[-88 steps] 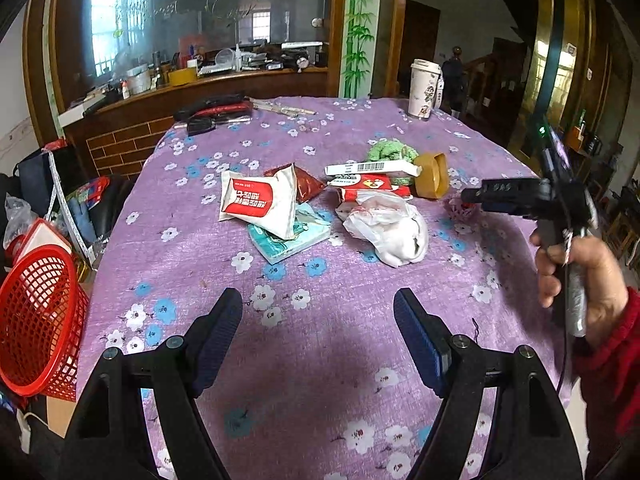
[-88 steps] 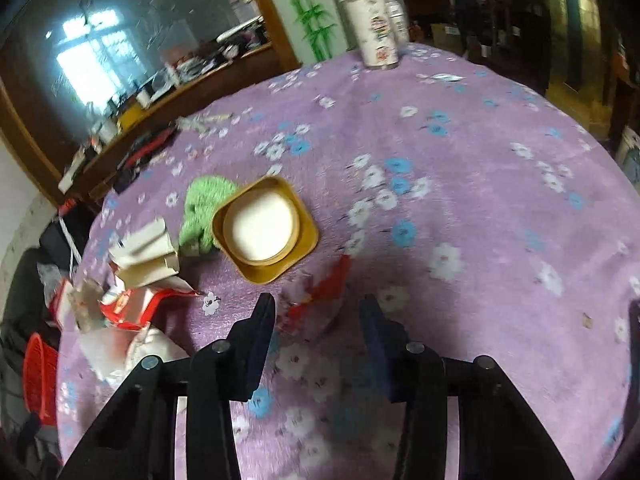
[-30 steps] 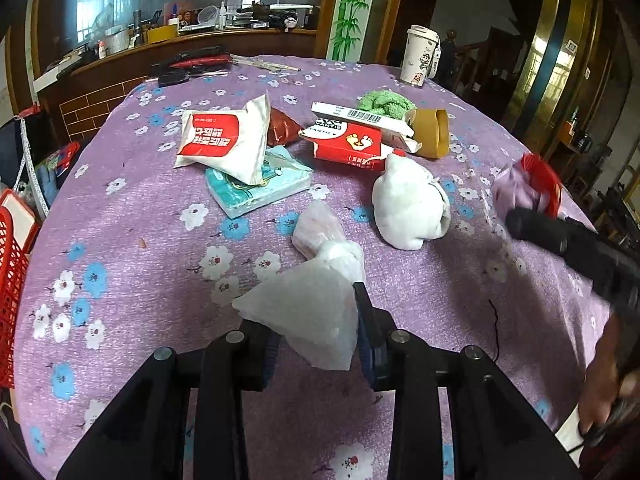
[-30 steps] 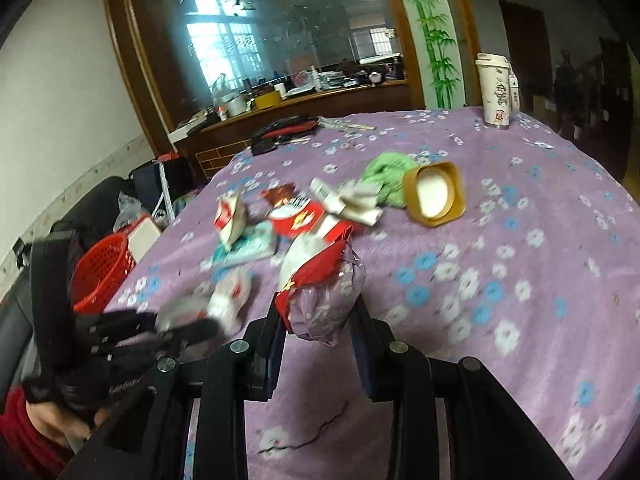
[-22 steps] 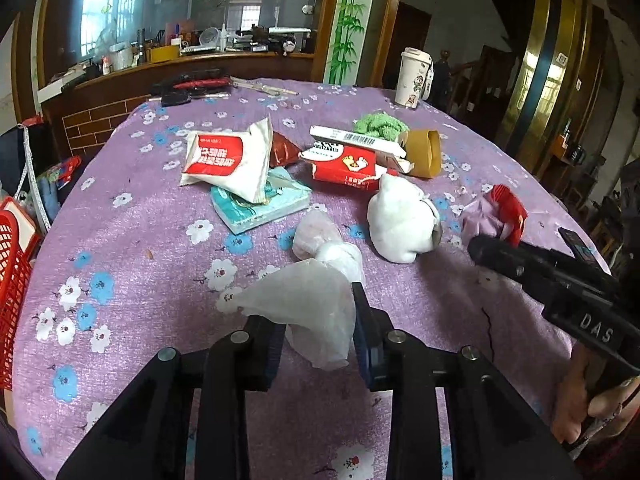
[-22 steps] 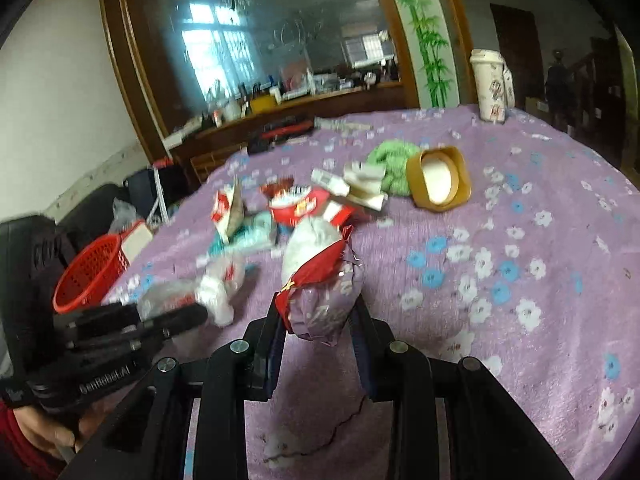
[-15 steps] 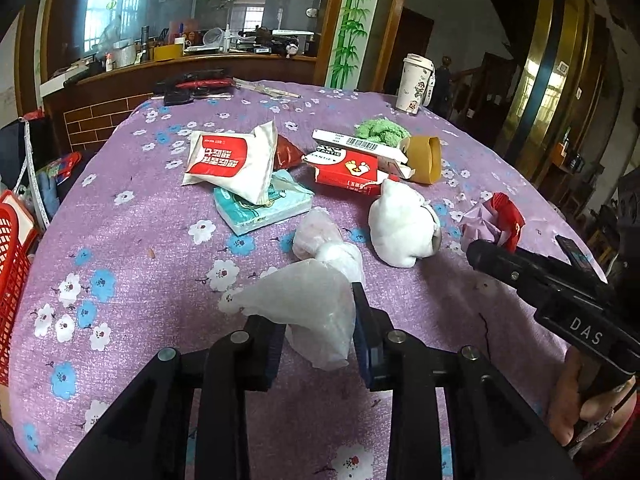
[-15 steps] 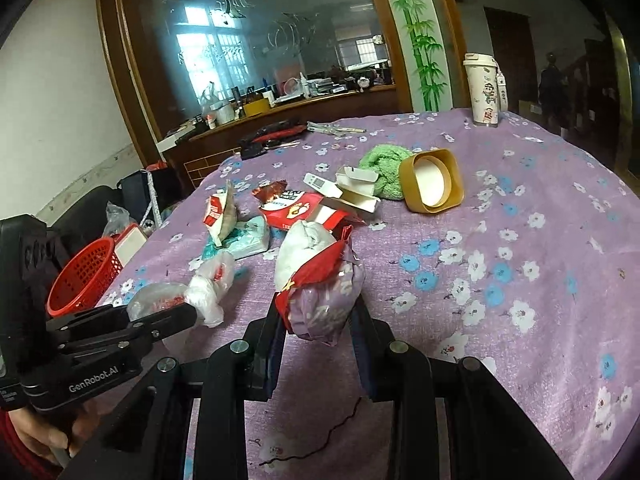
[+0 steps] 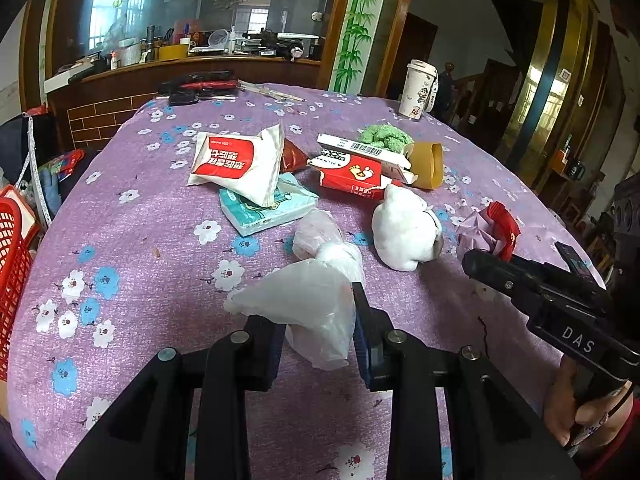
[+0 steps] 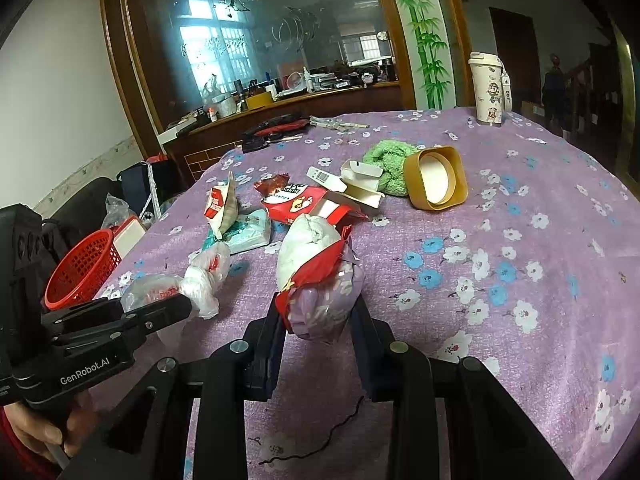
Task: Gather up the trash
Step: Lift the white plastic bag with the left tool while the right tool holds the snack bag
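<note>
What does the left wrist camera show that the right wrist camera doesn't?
Only the left wrist view shows the left tool shut on the clear plastic bag. Only the right wrist view shows the right tool shut on the red and clear wrapper, and the yellow tub's white inside. Both show the purple tablecloth, red basket and white tumbler.

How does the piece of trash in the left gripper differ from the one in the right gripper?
The left gripper pinches a translucent white plastic bag, pale and plain. The right gripper pinches a crumpled red and clear snack wrapper, more colourful and bunched tighter. Both are soft plastic, clamped between the fingers above the purple flowered tablecloth.
</note>
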Demonstrator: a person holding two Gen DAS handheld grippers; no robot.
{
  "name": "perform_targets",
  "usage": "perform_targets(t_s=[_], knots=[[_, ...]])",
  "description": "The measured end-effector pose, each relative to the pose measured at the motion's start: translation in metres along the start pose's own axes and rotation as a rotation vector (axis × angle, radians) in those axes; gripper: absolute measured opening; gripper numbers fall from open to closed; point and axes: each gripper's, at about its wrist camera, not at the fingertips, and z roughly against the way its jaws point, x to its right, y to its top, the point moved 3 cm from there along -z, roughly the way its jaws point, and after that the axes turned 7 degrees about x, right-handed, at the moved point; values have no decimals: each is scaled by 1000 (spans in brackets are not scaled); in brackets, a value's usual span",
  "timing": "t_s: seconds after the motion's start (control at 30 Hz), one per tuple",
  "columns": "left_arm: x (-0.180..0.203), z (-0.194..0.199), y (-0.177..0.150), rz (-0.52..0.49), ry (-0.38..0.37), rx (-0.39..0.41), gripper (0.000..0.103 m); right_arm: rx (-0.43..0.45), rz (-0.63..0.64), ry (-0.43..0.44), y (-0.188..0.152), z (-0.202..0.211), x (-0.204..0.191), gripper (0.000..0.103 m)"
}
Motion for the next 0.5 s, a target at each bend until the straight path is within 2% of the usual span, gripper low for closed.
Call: perform_targets(t_s=[0.5], knots=[[3, 0, -2, -11, 15, -2, 29, -6, 2, 6, 0, -2, -2, 34]])
